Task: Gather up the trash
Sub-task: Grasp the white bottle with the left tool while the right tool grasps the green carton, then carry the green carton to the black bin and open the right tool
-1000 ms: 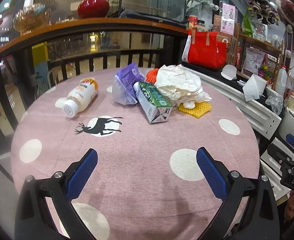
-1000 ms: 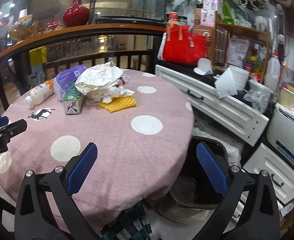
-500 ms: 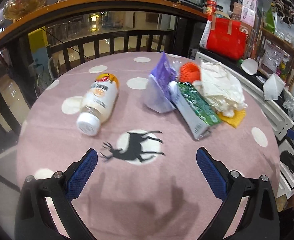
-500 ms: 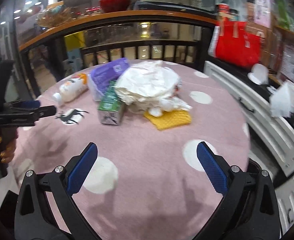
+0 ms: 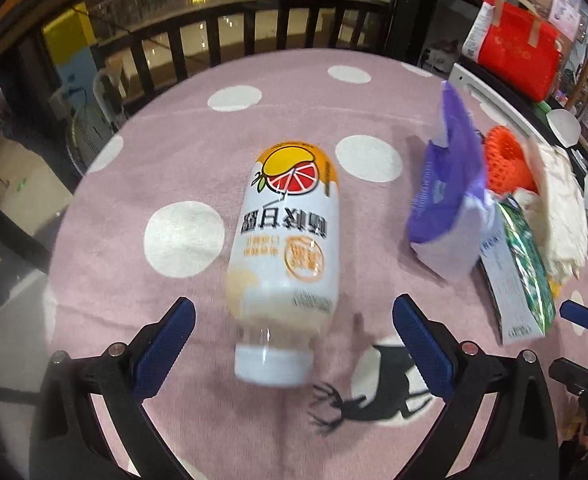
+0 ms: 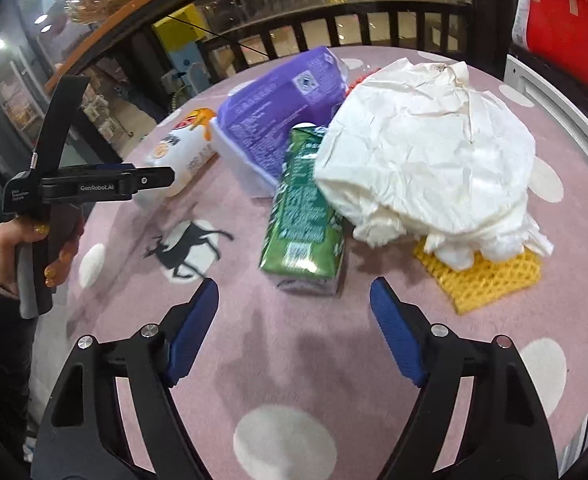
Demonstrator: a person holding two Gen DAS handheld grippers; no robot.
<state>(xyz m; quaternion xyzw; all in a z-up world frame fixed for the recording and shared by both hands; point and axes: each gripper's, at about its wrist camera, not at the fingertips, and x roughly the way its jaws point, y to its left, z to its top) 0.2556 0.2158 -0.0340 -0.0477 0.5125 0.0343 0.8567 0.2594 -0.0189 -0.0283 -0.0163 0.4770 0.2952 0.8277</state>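
Pink dotted cloth [image 5: 166, 152] is carrying the trash: a bottle [image 5: 286, 248] is lying cap toward the left gripper [image 5: 294, 332], whose fingers are spreading wide on either side of its neck, touching nothing. Right gripper [image 6: 294, 320] is gaping too, with the green carton [image 6: 302, 220] at its 12 o'clock. Judging by this, closing squarely across the bottle's round body, not the slick cap, is looking wisest

Glossy plastic bottle [image 5: 286, 240], seemingly fuzzy tablecloth [image 5: 174, 152]
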